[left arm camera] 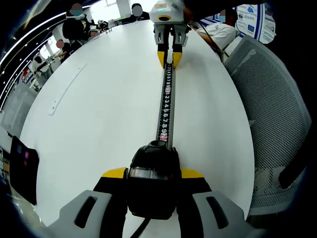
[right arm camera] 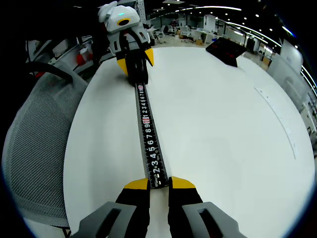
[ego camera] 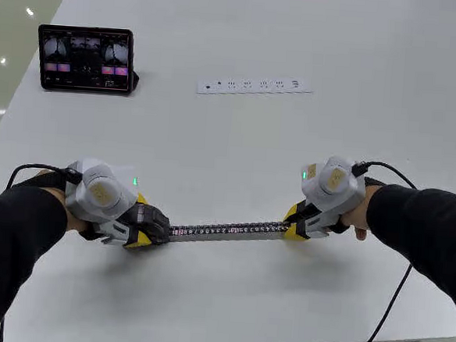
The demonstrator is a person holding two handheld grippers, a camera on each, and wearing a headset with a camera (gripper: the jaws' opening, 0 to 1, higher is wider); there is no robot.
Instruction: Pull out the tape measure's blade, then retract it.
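Both tools are clamped: the left gripper (left arm camera: 153, 173) grips the tape measure case (left arm camera: 151, 193) at lower centre, and the right gripper (right arm camera: 159, 184) pinches the tip of the blade (right arm camera: 147, 131), which lies stretched along the white table (right arm camera: 213, 124).

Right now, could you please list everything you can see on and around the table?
table: one, white, under everything
tablet: one, black, screen lit, far left of table
power strip: one, white, flat on the far middle of table
tape measure case: one, black, near edge, between the left jaws
blade: one, pulled out, numbered, lying along table between both grippers
mesh chair: one, grey, beside table
cable: black, trailing off the near right edge
left hand-held gripper: grey, yellow tips, shut on case
right hand-held gripper: grey, yellow tips, shut on blade end
sleeves: two, black
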